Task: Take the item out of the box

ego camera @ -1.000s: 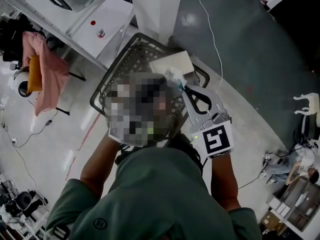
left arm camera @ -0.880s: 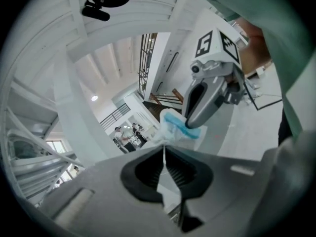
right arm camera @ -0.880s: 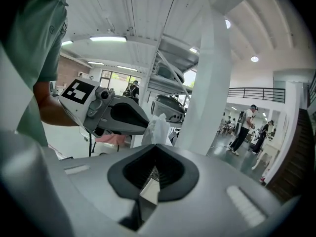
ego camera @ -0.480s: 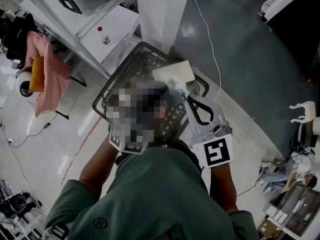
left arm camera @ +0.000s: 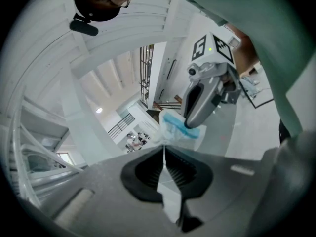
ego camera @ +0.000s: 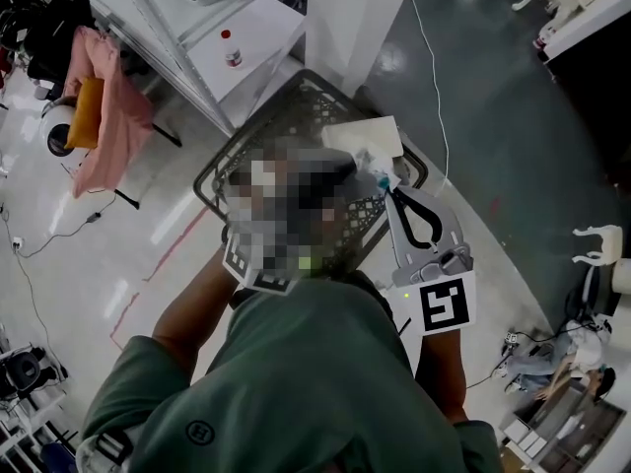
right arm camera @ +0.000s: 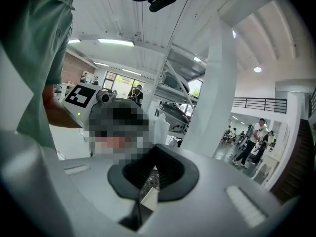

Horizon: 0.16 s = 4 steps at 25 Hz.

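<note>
A black mesh basket stands on the floor with a white box in it. Above the box hangs a small blue-and-white packet in clear film. My right gripper is shut on one end of it. In the left gripper view the packet stretches between both tools: my left gripper is shut on the film's edge, and the right gripper pinches the blue end. In the head view a mosaic patch hides the left gripper's jaws. In the right gripper view the right gripper is closed.
A white shelf unit with a red-capped bottle stands behind the basket, beside a white column. A pink cloth hangs at the left. A thin cable runs over the dark floor at the right.
Both grippers have risen a little with the packet still held between them. The basket and box now sit slightly further right in the head view.
</note>
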Tool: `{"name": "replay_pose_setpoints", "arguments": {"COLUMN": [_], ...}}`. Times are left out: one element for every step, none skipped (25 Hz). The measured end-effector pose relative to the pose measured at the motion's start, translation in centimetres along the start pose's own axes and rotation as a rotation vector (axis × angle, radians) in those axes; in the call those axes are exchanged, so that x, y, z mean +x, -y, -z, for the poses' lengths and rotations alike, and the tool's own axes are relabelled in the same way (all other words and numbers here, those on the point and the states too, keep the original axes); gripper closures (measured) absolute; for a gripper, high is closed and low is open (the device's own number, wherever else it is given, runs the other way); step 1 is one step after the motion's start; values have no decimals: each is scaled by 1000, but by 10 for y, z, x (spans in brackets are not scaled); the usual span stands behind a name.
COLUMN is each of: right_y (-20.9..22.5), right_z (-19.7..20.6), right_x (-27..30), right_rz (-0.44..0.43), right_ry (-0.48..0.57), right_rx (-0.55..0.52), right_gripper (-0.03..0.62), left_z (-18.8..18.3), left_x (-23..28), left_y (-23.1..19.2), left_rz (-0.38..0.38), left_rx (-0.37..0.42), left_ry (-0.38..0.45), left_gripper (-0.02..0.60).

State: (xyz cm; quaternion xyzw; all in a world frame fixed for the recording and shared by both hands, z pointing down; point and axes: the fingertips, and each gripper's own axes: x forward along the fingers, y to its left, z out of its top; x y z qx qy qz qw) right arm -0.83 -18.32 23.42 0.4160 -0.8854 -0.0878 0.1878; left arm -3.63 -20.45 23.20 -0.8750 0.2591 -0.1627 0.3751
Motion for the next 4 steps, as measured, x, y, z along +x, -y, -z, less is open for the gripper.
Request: {"name": "replay_pose_setpoints", "arguments": {"right_y": [3, 5, 6, 7], "right_z": [-1, -2, -4, -6], "right_x": [0, -1, -3, -4], "right_rz": [0, 1, 2, 2], "right_ry": [-1, -3, -4, -5], "right_rx": [2, 3, 3, 3], "right_gripper": [588, 588, 588, 588], "left_z": [-1, -3, -5, -8], "left_x": [2, 3, 4, 5], "left_y": [-2, -3, -5, -6], "left_rz": [2, 3, 4, 4], "left_rx": [0, 1, 2, 4], "left_ry": [0, 0, 1, 1], "left_gripper": [569, 569, 569, 569]}}
